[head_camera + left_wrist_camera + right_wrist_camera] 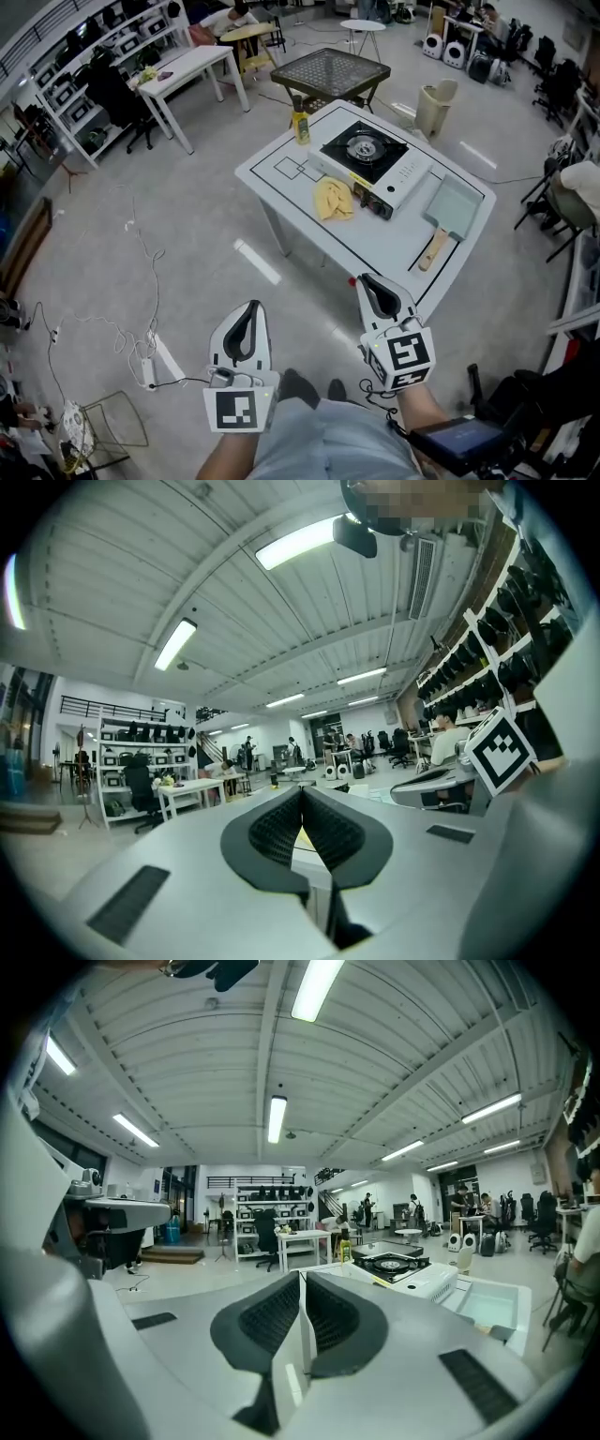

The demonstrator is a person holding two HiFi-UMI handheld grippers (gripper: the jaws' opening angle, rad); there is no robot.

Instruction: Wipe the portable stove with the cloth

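The portable stove [368, 161], white with a black top and a round burner, stands on a white table [281, 155] ahead of me. A crumpled yellow cloth [334, 200] lies on the table against the stove's near side. Both grippers hang over the floor, short of the table's near edge. My left gripper [246, 330] and my right gripper [378, 295] are shut with nothing in them. In the right gripper view the gripper [302, 1277] points level toward the stove [403, 1269]. In the left gripper view the pads [281, 829] meet at the gripper's [302, 794] tips.
A teal square pan [452, 208] with a wooden handle lies right of the stove. A yellow bottle [301, 127] stands at the table's far corner. Behind are a black mesh table [330, 70] and a bin [434, 105]. Cables [141, 272] trail over the floor at left.
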